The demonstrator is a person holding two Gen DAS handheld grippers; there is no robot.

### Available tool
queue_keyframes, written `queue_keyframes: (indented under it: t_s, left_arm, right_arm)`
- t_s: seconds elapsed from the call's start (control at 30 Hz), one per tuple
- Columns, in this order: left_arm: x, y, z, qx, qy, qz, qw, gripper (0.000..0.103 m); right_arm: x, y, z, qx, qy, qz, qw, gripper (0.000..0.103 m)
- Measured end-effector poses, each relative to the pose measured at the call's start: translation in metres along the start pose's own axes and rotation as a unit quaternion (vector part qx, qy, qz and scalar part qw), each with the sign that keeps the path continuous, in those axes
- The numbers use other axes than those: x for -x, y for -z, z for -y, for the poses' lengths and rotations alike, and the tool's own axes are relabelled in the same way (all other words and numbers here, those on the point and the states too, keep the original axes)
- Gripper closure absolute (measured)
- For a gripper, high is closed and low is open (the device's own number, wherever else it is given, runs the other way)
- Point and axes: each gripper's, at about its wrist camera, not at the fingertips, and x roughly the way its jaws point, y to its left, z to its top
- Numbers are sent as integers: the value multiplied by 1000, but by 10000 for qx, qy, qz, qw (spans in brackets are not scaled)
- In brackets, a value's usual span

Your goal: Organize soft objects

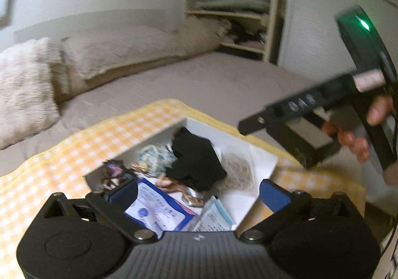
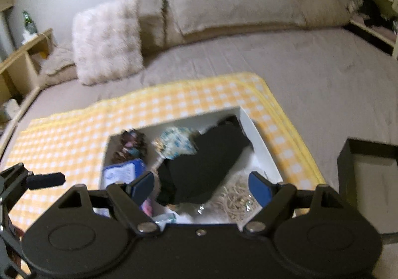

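A shallow white box (image 1: 263, 154) (image 2: 248, 120) sits on a yellow checked cloth (image 1: 74, 149) (image 2: 174, 100) on the bed. In the box lie a crumpled black cloth (image 1: 196, 159) (image 2: 206, 167), a pale blue patterned cloth (image 1: 154, 157) (image 2: 176, 142), a dark flowered piece (image 1: 112, 174) (image 2: 130, 146), a blue-and-white packet (image 1: 156, 212) (image 2: 122, 172) and a beige tangle (image 1: 238, 169) (image 2: 236, 197). My left gripper (image 1: 199, 194) hangs open over the near side of the box. My right gripper (image 2: 201, 185) hovers open above the black cloth, its pads apart from it.
Furry pillows (image 1: 27, 85) (image 2: 107, 40) line the head of the grey bed (image 1: 211, 80) (image 2: 311, 67). Open shelves with folded linen (image 1: 231, 0) stand at the far right. A dark open box (image 2: 365, 169) lies on the bed right of the checked cloth. A hand (image 1: 353, 139) holds the right gripper.
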Motion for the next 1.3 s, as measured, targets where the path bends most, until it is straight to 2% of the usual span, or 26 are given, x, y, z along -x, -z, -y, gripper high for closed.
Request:
queue_keyframes:
  t_s: [0.23, 0.4, 0.6, 0.7, 0.93, 1.1, 1.2, 1.3]
  left_arm:
    - [56, -5, -2, 637, -684, 367, 9949, 0]
    - [88, 2, 1, 1093, -1452, 528, 9819, 0]
    - [120, 14, 13, 1393, -2104, 797, 9644, 0]
    - [131, 21, 22, 1410, -2164, 884, 9620, 0]
    - [147, 42, 47, 1326, -2503, 737, 9562, 0]
    - [160, 59, 51, 1619, -2494, 720, 9520, 0]
    - [167, 68, 55, 1708, -2637, 763, 9463, 0]
    - [172, 74, 57, 1737, -2683, 811, 9441, 0]
  right_arm:
    - [47, 11, -15, 186, -150, 555, 9982, 18]
    - [77, 25, -17, 153, -6, 854, 9962, 14]
    - [103, 49, -25, 247, 40, 1188, 9926, 6]
    - [111, 61, -26, 212, -38, 1221, 9923, 4]
    - [128, 83, -33, 301, -2, 1514, 9880, 0]
    - [136, 100, -39, 444, 44, 1561, 9867, 0]
    - [141, 111, -45, 561, 110, 1581, 9858, 0]
    - [145, 122, -48, 599, 129, 1603, 9852, 0]
